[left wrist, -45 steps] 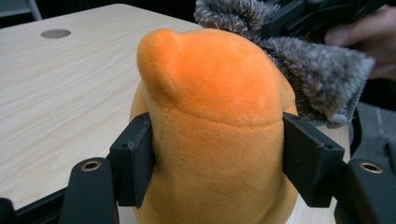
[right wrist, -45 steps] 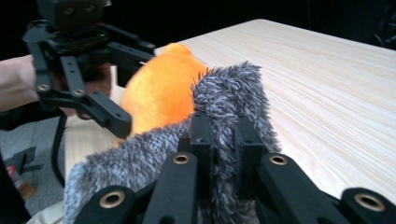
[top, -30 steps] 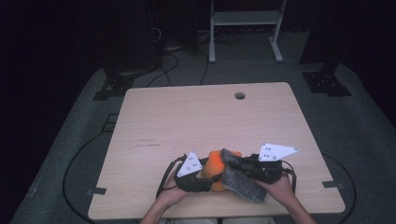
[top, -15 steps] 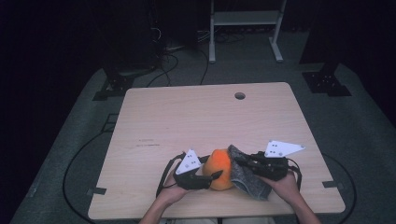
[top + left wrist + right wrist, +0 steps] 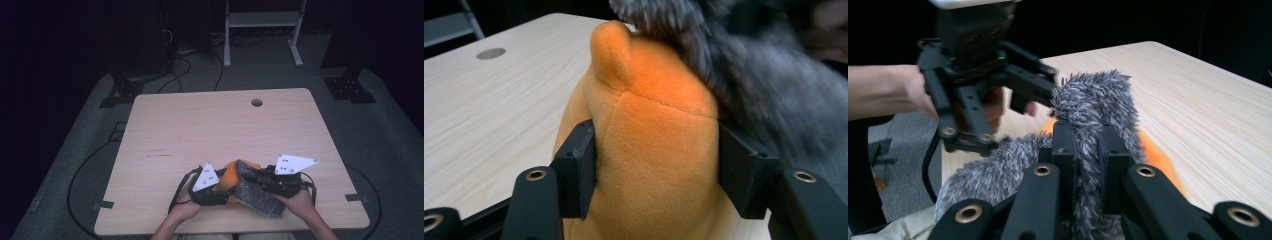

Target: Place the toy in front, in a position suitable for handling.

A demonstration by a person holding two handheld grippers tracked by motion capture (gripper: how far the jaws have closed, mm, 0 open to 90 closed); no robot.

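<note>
Left gripper [image 5: 656, 165] clamps the orange plush [image 5: 649, 150] at lower centre of the table [image 5: 200, 125]. Right gripper [image 5: 1087, 150], pinched narrow on the grey fuzzy cloth [image 5: 1098, 100], drapes it over the plush. Seemingly mid-covering; next, pull the cloth further over.

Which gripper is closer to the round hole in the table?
Right, though only slightly. The right gripper, shut on the fuzzy grey cloth, sits almost straight below the hole in the high view. The left gripper, clamping the orange plush toy, sits lower and further left.
</note>
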